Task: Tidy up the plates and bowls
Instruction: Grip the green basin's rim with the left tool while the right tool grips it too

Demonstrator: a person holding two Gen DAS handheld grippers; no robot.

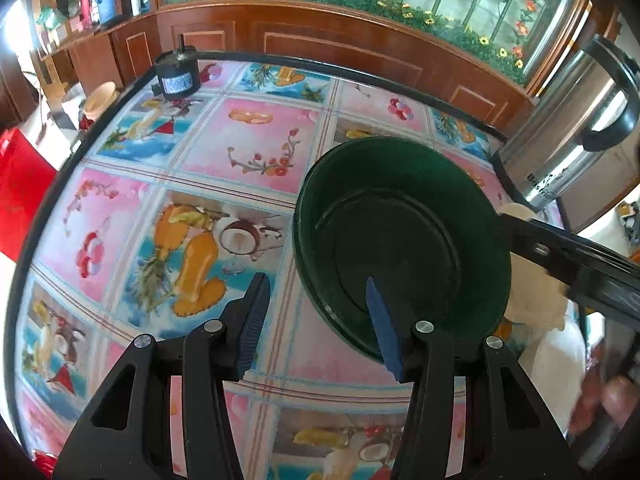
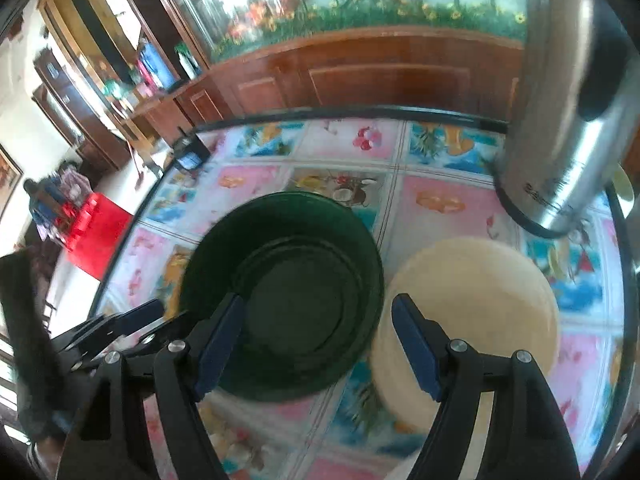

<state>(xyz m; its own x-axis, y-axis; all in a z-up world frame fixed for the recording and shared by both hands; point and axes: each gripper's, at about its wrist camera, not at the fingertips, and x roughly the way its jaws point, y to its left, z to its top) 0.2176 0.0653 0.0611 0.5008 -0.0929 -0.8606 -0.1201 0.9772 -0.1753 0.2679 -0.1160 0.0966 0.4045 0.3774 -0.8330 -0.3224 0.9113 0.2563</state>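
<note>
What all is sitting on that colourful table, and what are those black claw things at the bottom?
Dark green round bowl: one, dark green, middle of the table, empty.
Cream round bowl: one, pale cream, right beside the green bowl.
Tall steel kettle with black handle: one, silver and black, far right edge.
Small black cylinder with blue label: one, black, far left corner.
Fruit-and-flower patterned tablecloth: one, pink and blue, covers the table.
Red box: one, red, on the floor beyond the table.
Left claw: one, black with blue pads, open, empty.
Right claw: one, same colours, open, empty.
</note>
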